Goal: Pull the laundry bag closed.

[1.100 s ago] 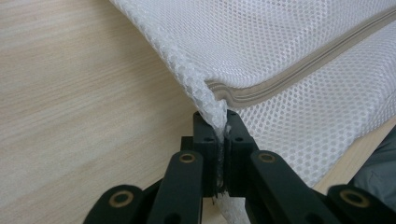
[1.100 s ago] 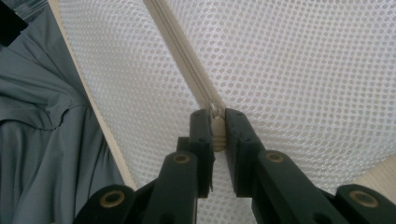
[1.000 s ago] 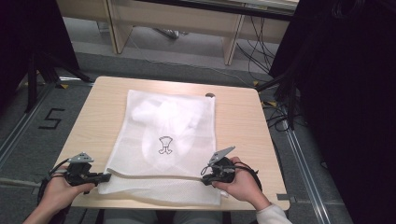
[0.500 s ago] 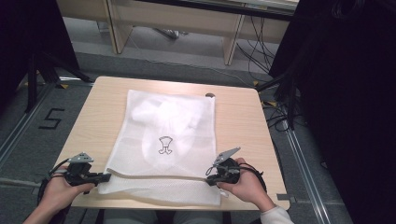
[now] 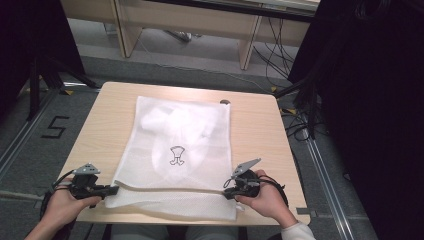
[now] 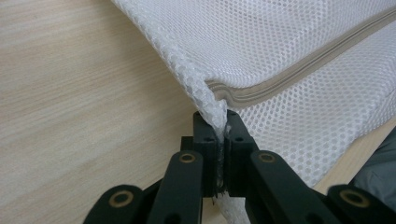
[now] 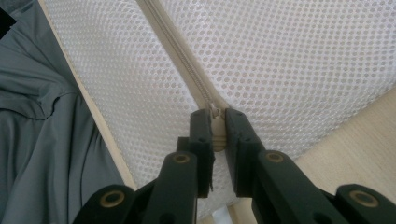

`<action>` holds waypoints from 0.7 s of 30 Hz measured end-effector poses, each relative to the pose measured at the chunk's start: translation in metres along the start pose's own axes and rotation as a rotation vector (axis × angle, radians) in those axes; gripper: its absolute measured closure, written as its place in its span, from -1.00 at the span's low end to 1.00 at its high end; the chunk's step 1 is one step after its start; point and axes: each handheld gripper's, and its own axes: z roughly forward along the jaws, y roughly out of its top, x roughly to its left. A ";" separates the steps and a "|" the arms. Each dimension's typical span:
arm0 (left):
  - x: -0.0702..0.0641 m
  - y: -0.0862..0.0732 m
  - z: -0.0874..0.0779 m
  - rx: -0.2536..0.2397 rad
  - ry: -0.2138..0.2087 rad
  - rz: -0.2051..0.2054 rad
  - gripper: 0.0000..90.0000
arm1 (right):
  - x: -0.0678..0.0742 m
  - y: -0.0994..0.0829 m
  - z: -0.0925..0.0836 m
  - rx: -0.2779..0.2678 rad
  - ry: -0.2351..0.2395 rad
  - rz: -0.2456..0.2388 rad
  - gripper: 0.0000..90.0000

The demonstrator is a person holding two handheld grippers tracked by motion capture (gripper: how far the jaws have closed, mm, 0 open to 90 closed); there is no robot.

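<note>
White mesh laundry bag (image 5: 175, 150) lies flat on the wooden counter (image 5: 260, 130), w/ a small dark printed mark (image 5: 176, 155) near its middle and a beige zipper (image 5: 170, 188) running across its near end. Left hand-held gripper (image 5: 111, 190) sits at the bag's near-left corner; in the left gripper view its jaws are clenched tight on a pinch of mesh (image 6: 215, 109) right at the zipper's end, fabric squeezed btwn them w/ almost no gap. Right hand-held gripper (image 5: 229, 192) is at the bag's near-right side, on the zipper line; in the right gripper view its jaws are closed down on the pale zipper pull (image 7: 217, 127), nearly touching each other. Grey clothing (image 7: 42, 140) shows past the bag's near edge, off the counter.
</note>
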 end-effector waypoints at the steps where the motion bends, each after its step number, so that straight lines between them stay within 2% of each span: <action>1: 0.000 0.000 0.000 0.000 0.000 0.000 0.91 | 0.000 -0.001 0.000 0.004 -0.002 0.004 0.84; 2: -0.001 0.000 0.000 0.000 -0.002 -0.010 0.90 | 0.000 -0.001 -0.001 0.005 -0.004 0.003 0.84; 6: 0.000 0.000 0.000 0.001 0.000 0.001 0.90 | -0.001 -0.002 -0.001 -0.002 0.004 -0.005 0.84; 8: -0.001 -0.001 0.001 -0.022 -0.001 -0.015 0.90 | -0.002 -0.002 -0.001 0.001 -0.004 -0.004 0.84; 10: 0.000 0.000 0.000 0.003 -0.002 0.002 0.90 | -0.004 -0.002 0.001 -0.002 0.001 -0.020 0.84; 12: -0.001 0.000 0.001 -0.010 0.007 -0.004 0.90 | -0.005 -0.003 0.000 -0.011 0.015 -0.027 0.84; 15: 0.000 0.000 0.001 -0.002 -0.003 -0.003 0.90 | -0.006 -0.004 -0.001 -0.015 0.016 -0.029 0.84; 16: -0.002 0.000 0.002 -0.020 0.005 -0.024 0.90 | -0.006 -0.004 -0.001 -0.016 0.016 -0.027 0.84; 17: -0.002 -0.001 0.003 -0.036 0.007 -0.026 0.90 | -0.006 -0.004 -0.001 -0.015 0.018 -0.026 0.84; 18: 0.000 0.000 0.000 0.000 0.005 0.004 0.90 | -0.006 -0.004 -0.001 -0.015 0.020 -0.026 0.84; 20: 0.000 0.000 0.001 -0.004 -0.003 -0.003 0.90 | -0.006 -0.004 -0.001 -0.015 0.020 -0.024 0.84; 21: -0.001 0.000 0.002 -0.020 -0.001 -0.023 0.90 | -0.006 -0.004 -0.001 -0.015 0.020 -0.023 0.84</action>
